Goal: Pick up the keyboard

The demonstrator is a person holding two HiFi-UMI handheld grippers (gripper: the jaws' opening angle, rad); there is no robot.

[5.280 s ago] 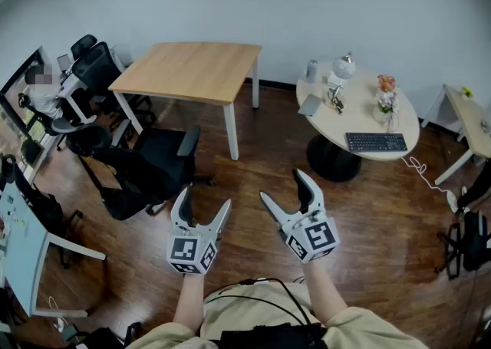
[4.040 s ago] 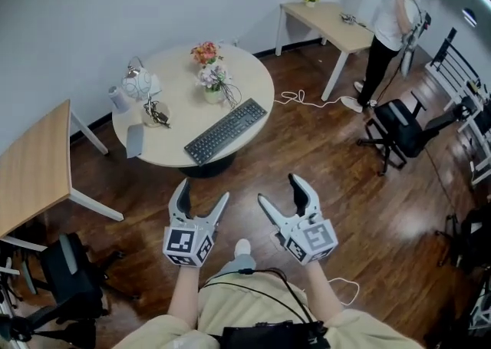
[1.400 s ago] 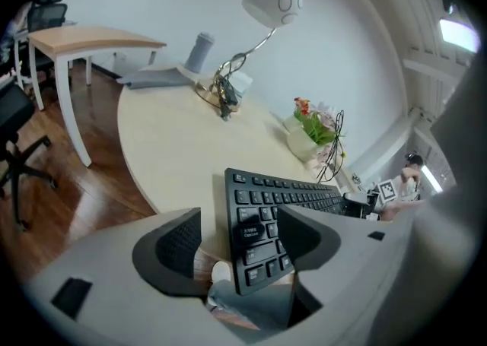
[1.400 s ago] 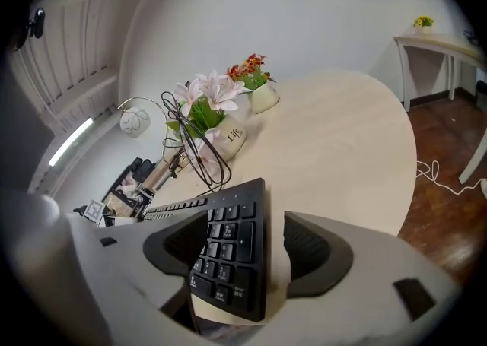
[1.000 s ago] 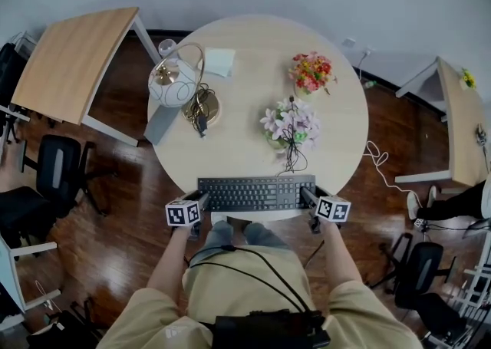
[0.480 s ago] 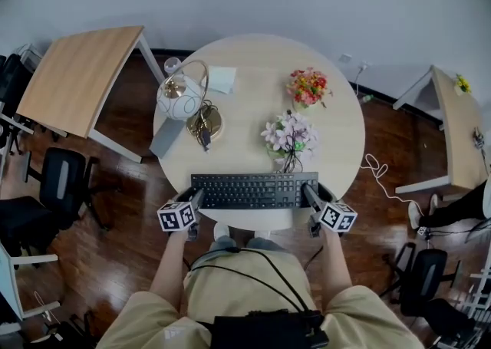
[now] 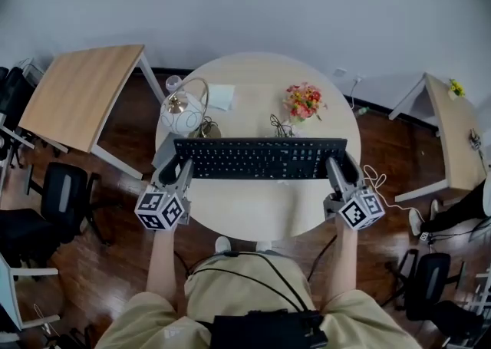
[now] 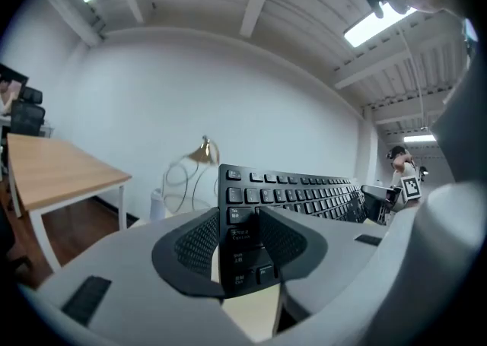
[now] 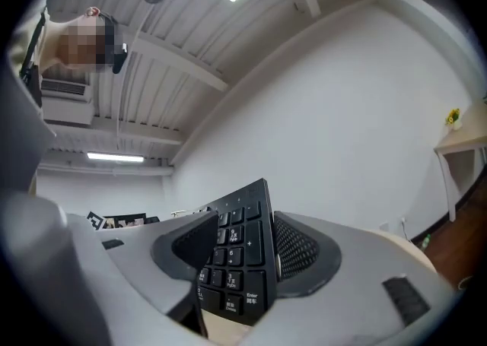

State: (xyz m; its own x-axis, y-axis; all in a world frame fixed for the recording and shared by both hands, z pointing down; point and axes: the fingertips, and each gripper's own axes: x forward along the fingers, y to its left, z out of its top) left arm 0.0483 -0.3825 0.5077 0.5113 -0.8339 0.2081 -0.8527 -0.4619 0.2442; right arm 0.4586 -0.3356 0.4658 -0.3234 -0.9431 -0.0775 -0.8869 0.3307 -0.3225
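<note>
– Two grippers on one keyboard [image 7: 259, 158]: why a hold at each end?
– It is long and thin. Gripped at one end only, it would likely sag or twist, so the left gripper [image 7: 182, 173] is clamped on its left short edge and the right gripper [image 7: 336, 168] on its right short edge. It hangs level across the middle of the head view.
– Are both really clenched on it?
– Yes. In the left gripper view the jaws of the left gripper [image 8: 242, 239] press on the end of the keyboard [image 8: 297, 188], one pad on the key face and one behind. The right gripper view shows the right gripper [image 9: 237, 249] the same way on the number-pad end of the keyboard [image 9: 237, 261].
– Where is it relative to the table [image 7: 261, 213]?
– Held in the air above it, I judge: it covers the base of the flowers [image 7: 304, 100] and sits in front of the lamp [image 7: 182, 113] at upper left of the tabletop.
– Why does the key face point toward the person?
– With the pads on front and back, the board stands roughly on its long edge, which probably keeps it from bending.
</note>
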